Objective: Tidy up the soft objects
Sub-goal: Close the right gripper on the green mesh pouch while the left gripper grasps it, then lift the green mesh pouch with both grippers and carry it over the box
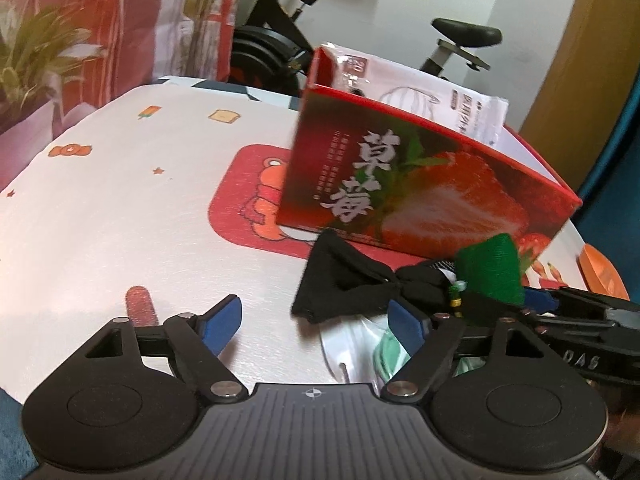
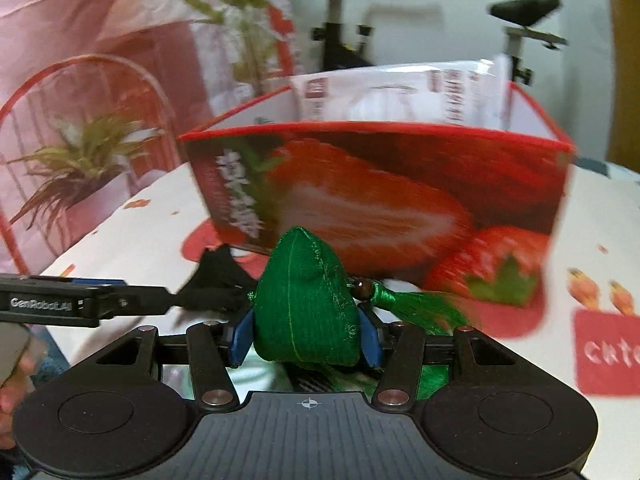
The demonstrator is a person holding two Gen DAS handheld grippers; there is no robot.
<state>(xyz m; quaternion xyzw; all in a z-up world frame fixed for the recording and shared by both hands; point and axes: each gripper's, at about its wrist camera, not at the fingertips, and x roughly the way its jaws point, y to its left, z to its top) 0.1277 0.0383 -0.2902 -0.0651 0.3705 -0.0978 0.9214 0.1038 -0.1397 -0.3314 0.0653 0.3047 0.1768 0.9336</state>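
The right gripper [image 2: 306, 334] pinches a green embroidered fabric pouch shaped like a pyramid [image 2: 306, 304], with both blue finger pads [image 2: 242, 336] pressed against its sides. A brown bead [image 2: 362, 287] and a green silk tassel [image 2: 420, 300] trail from the pouch toward the right. The pouch sits just in front of the red cardboard box printed with a cut strawberry and white Chinese characters [image 2: 380, 200]; whether it touches the table cannot be told. A white plastic packet with printed text [image 2: 400, 94] stands inside the box and rises above its rim. The left gripper [image 1: 316, 326] has its blue pads [image 1: 222, 328] spread wide apart, with nothing between them. A black fabric piece gathered at the middle like a bow tie [image 1: 344, 280] lies on the white tablecloth printed with small food cartoons [image 1: 120, 220], just beyond the left gripper's right pad and near the box. In the left wrist view the green pouch [image 1: 492, 272] appears to the right of the black fabric piece, at the front lower corner of the box [image 1: 420, 184]. A white and green item [image 1: 360, 348] lies under the left gripper's right finger; its kind cannot be told. A black exercise bike [image 1: 280, 40] and a potted green plant [image 1: 36, 52] stand behind the table.
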